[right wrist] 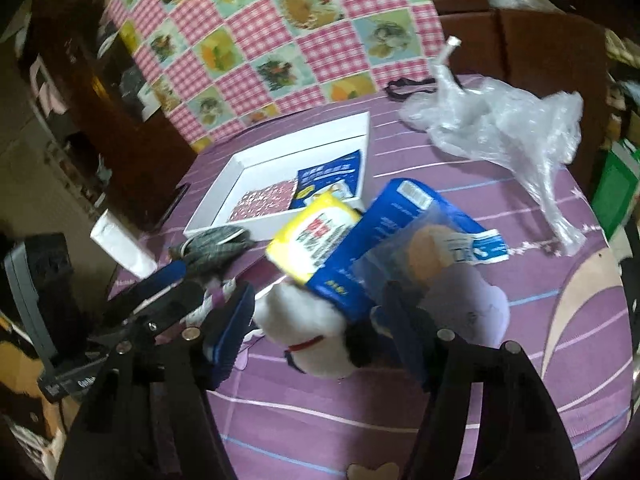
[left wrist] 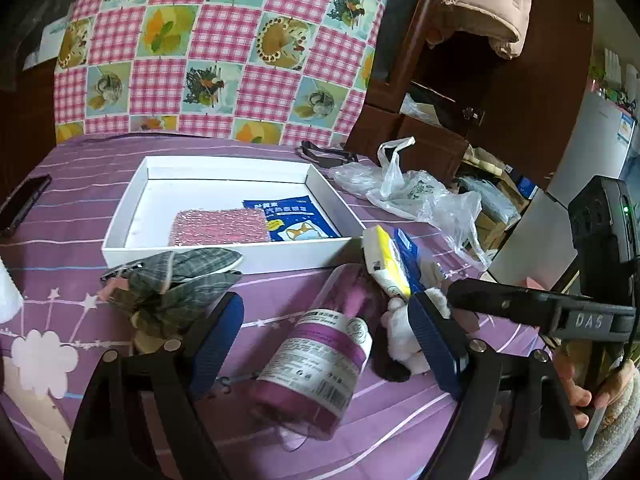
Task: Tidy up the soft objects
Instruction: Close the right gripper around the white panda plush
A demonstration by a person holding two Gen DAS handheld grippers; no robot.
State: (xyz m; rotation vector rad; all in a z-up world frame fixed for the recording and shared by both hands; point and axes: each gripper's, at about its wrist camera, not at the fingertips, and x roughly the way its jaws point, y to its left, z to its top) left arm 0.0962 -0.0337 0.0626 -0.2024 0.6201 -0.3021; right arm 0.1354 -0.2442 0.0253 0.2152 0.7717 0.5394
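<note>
Where right tongs (right wrist: pixel 320 328) straddle: white plush toy (right wrist: pixel 304 332), red collar.

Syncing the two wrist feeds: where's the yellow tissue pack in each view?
Left wrist: yellow tissue pack right of centre, just past the white tray's near right corner, leaning on the blue package.
Right wrist: yellow tissue pack at centre, on top of the blue package, above the white plush toy.
Shared landmark: white tray holding a pink pad and a blue sachet.
</note>
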